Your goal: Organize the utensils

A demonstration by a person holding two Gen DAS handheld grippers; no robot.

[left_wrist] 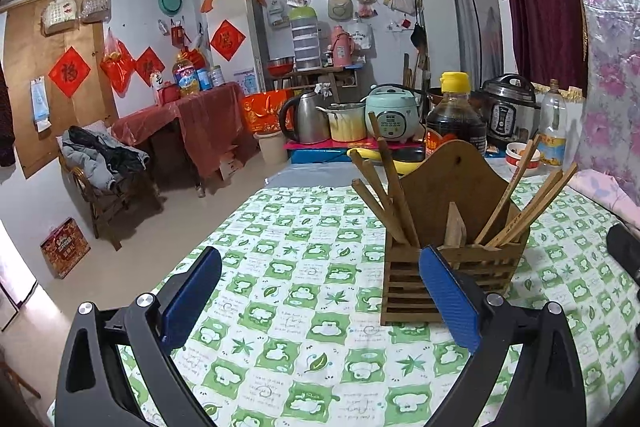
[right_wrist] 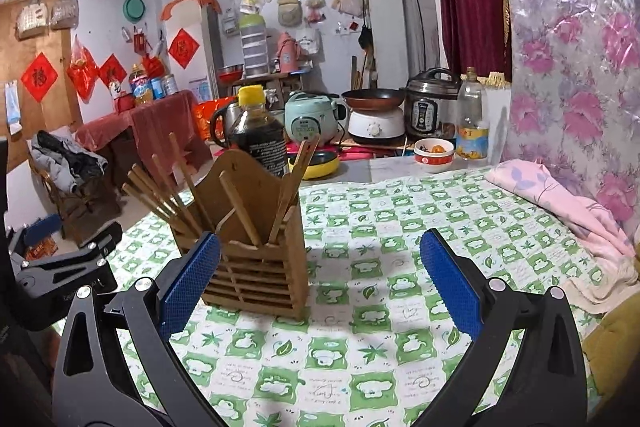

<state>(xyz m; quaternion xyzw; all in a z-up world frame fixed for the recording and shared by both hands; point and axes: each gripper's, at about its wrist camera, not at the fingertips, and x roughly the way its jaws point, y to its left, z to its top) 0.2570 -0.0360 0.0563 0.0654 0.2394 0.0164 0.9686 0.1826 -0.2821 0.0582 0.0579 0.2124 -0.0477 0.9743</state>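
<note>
A slatted wooden utensil holder (left_wrist: 452,267) stands on the green-and-white checked tablecloth (left_wrist: 304,291). Several wooden chopsticks (left_wrist: 384,195) lean out of its left and right compartments. My left gripper (left_wrist: 320,267) is open and empty, its right finger just in front of the holder. In the right wrist view the holder (right_wrist: 256,267) stands left of centre, with chopsticks (right_wrist: 168,195) fanning left. My right gripper (right_wrist: 320,259) is open and empty, its left finger beside the holder's front corner. The left gripper's black body (right_wrist: 60,267) shows at the far left.
At the table's far end stand a soy sauce bottle (left_wrist: 454,115), a kettle (left_wrist: 304,119), rice cookers (left_wrist: 394,115), a pressure cooker (right_wrist: 430,103) and a small bowl (right_wrist: 434,153). A pink cloth (right_wrist: 568,207) lies along the right edge by the floral wall.
</note>
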